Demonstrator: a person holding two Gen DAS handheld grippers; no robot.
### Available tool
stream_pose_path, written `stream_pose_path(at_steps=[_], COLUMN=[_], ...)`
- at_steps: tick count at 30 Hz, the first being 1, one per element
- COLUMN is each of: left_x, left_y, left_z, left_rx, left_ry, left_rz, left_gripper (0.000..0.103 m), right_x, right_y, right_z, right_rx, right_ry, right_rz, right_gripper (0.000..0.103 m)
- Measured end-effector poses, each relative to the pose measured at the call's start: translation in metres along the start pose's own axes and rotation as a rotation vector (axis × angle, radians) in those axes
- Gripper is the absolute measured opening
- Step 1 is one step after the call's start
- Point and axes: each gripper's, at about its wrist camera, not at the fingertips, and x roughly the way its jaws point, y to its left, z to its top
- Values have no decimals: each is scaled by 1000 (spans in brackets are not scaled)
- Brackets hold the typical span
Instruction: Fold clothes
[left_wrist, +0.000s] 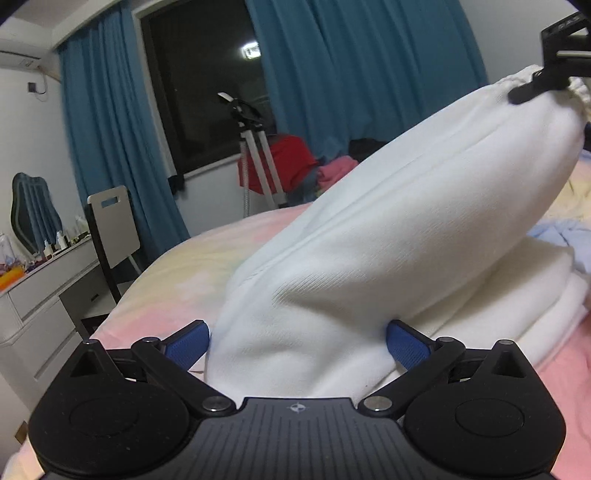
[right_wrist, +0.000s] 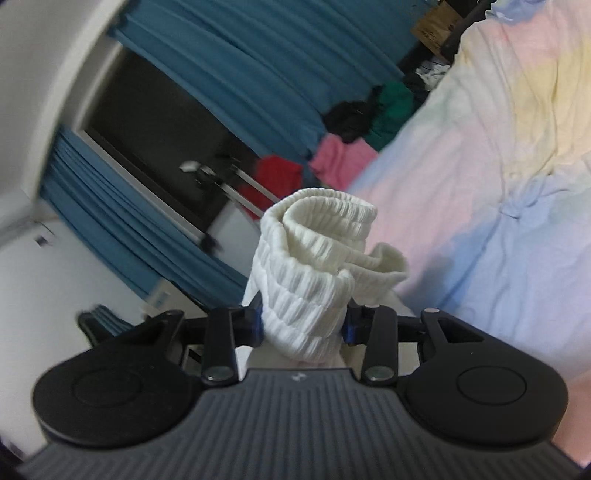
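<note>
A white garment (left_wrist: 406, 229) is stretched between both grippers above the pastel bed (left_wrist: 166, 280). My left gripper (left_wrist: 297, 341) has its blue pads on either side of one bunched end of the cloth and is shut on it. The cloth rises to the upper right, where my right gripper (left_wrist: 532, 86) holds the ribbed elastic end. In the right wrist view my right gripper (right_wrist: 304, 325) is shut on that ribbed band (right_wrist: 317, 258), which curls above the jaws. A lower part of the garment lies folded on the bed (left_wrist: 535, 295).
Red, pink, green and black clothes (right_wrist: 340, 155) are piled at the far side of the bed. A tripod (left_wrist: 255, 155) stands by the dark window with blue curtains. A white desk (left_wrist: 40, 295) and a chair (left_wrist: 110, 229) stand left of the bed.
</note>
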Motion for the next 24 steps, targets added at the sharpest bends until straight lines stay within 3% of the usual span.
stream_pose_path(at_steps=[5, 11, 14, 16, 18, 22, 24], left_x=[-4, -16, -16, -18, -20, -14, -15], left_y=[18, 63, 76, 82, 90, 101, 104], left_z=[-2, -9, -15, -19, -24, -30, -32], left_rx=[-86, -322, -425, -479, -538, -634, -656], left_ry=[79, 174, 206, 219, 232, 266, 274], left_rz=[52, -5, -40, -58, -88, -135, -143], left_gripper=[103, 103, 103, 103, 102, 102, 102], right_x=[5, 25, 28, 29, 30, 37, 42], right_y=[-8, -31, -42, -45, -50, -58, -59], right_z=[5, -6, -10, -10, -10, -17, -23], right_rx=[21, 3, 15, 29, 73, 142, 140], right_ry=[8, 132, 163, 159, 167, 219, 254], right_rz=[-30, -258, -297, -313, -308, -298, -299], right_gripper=[41, 43, 51, 70, 80, 80, 88])
